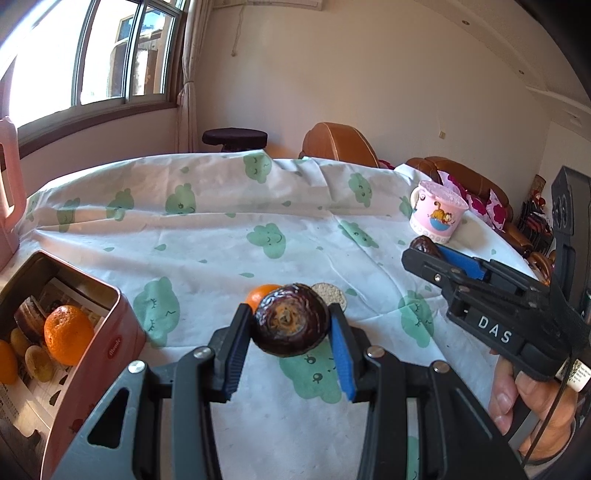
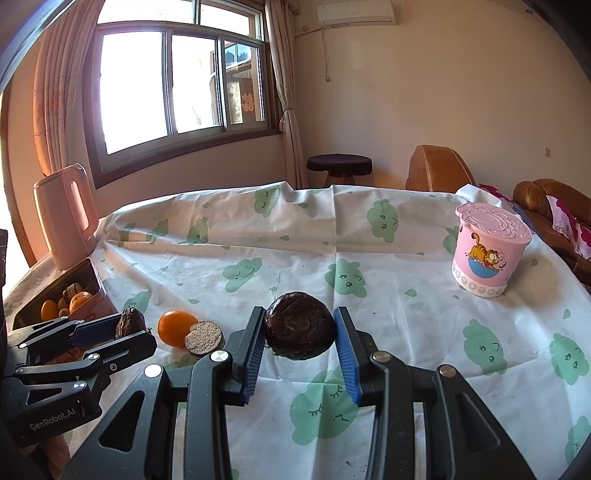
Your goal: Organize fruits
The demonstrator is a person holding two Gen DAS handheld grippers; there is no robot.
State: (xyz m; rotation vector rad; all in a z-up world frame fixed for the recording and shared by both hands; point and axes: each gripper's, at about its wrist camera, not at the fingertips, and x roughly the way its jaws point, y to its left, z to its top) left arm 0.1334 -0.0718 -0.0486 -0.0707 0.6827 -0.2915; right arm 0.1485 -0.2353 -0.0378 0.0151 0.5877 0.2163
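Clamped between the blue pads of the left gripper is a dark wrinkled fruit, held above the cloth-covered table; a second dark fruit is gripped likewise by the right gripper. An orange and a round biscuit are seen on the cloth near the pink tin at the left edge, where oranges are kept. A pink cup is placed toward the right edge

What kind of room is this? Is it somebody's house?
Most likely a living room in a home. A table under a cloud-print cloth stands by a curtained window, brown leather sofas sit behind it, and an air conditioner hangs on the wall.
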